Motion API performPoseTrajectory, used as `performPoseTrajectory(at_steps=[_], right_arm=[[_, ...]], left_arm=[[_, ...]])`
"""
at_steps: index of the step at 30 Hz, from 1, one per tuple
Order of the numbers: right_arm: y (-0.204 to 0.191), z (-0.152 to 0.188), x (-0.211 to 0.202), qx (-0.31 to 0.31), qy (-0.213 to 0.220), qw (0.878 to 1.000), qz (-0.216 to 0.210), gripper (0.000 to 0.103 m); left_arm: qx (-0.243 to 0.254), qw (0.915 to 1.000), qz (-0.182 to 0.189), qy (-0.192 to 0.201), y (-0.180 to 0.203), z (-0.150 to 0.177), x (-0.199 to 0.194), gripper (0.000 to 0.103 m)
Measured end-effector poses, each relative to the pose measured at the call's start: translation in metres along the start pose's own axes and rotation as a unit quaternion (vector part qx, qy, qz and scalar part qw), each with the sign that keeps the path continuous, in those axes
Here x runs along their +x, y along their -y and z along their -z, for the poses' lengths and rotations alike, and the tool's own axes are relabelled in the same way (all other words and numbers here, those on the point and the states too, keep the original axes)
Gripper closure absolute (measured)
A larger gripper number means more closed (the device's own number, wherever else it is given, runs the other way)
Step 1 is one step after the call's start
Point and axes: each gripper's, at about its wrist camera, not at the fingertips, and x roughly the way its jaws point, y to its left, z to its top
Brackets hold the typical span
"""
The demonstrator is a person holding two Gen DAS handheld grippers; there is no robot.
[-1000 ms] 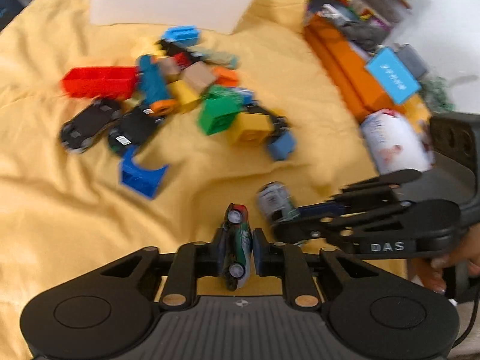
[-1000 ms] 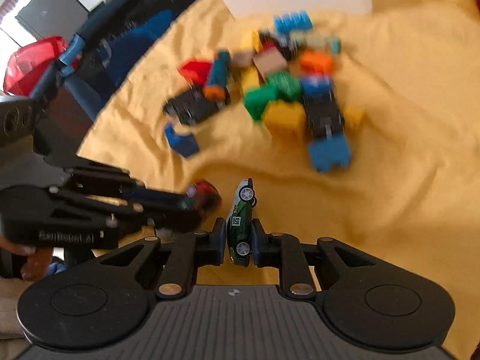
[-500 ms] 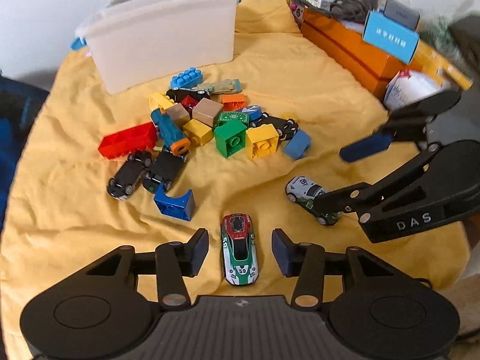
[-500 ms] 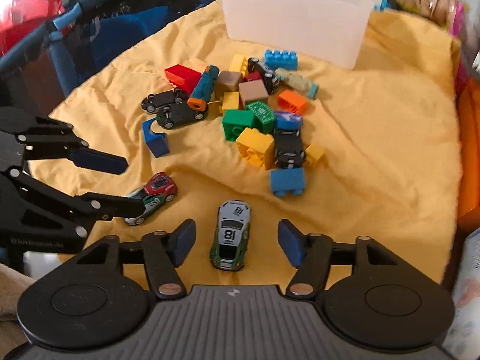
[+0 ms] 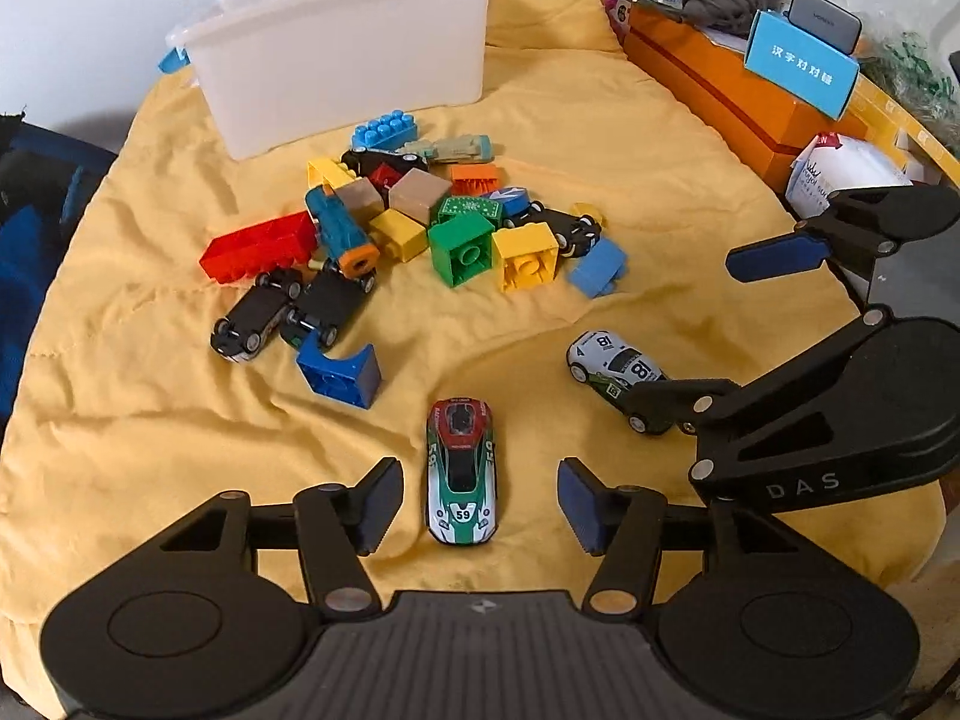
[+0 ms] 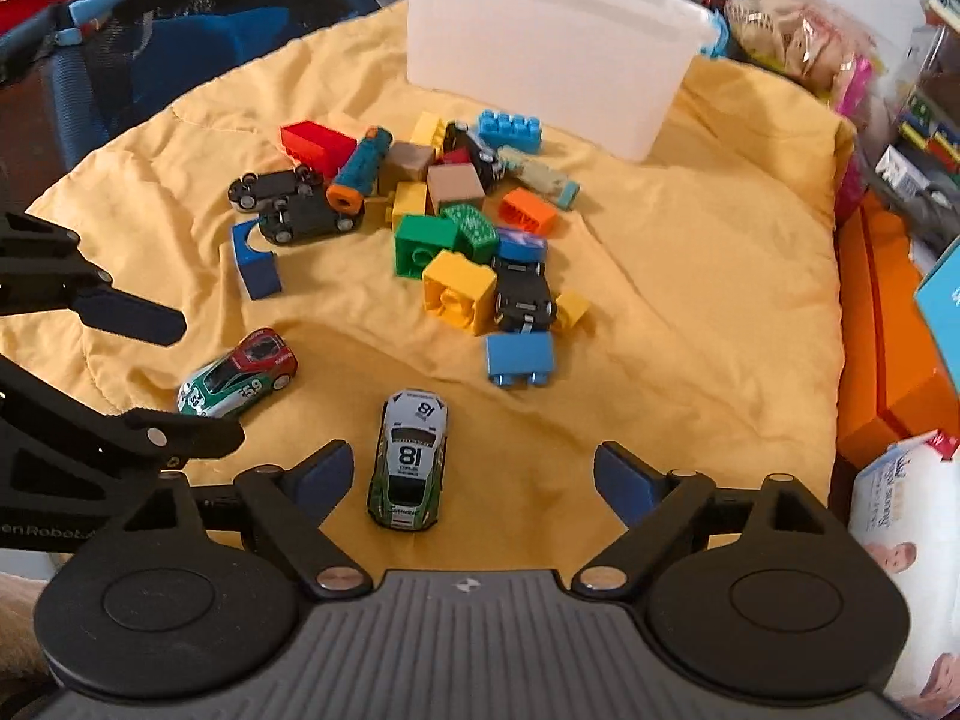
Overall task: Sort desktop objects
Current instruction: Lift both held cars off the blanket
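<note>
An orange box [image 5: 729, 90] lies along the right edge of the yellow cloth [image 5: 630, 138], with a light blue card box [image 5: 801, 69] on top. A white wipes pack [image 6: 906, 546] sits beside it.

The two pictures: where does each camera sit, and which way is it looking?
Left wrist view: sits on the left gripper, looking forward and down over the yellow cloth; own open fingers flank the red-and-green number 59 toy car; the right gripper enters from the right.
Right wrist view: sits on the right gripper, looking the same way; open fingers flank the white-and-green number 18 toy car; the left gripper enters from the left.
Shared: both cars, the block pile, the translucent white plastic bin.
</note>
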Motion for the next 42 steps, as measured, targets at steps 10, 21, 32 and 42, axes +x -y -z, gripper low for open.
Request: performPoseTrajectory(at_steps=[10, 21, 32, 42], right_arm=[[-0.001, 0.004, 0.001, 0.007, -0.007, 0.999, -0.039, 0.027], [-0.01, 0.005, 0.007, -0.005, -0.014, 0.999, -0.031, 0.047], [-0.019, 0.005, 0.022, 0.003, -0.036, 0.999, -0.035, 0.069], [-0.019, 0.003, 0.022, 0.004, -0.027, 0.999, -0.03, 0.071]], left_arm=[[-0.01, 0.9997, 0.021, -0.005, -0.003, 0.004, 0.003, 0.042], [0.0, 0.9996, 0.022, -0.016, -0.011, 0.003, 0.019, 0.049], [0.023, 0.9993, 0.014, -0.027, -0.014, 0.0, 0.031, 0.069], [0.048, 0.9985, 0.019, -0.019, -0.014, -0.001, 0.029, 0.07]])
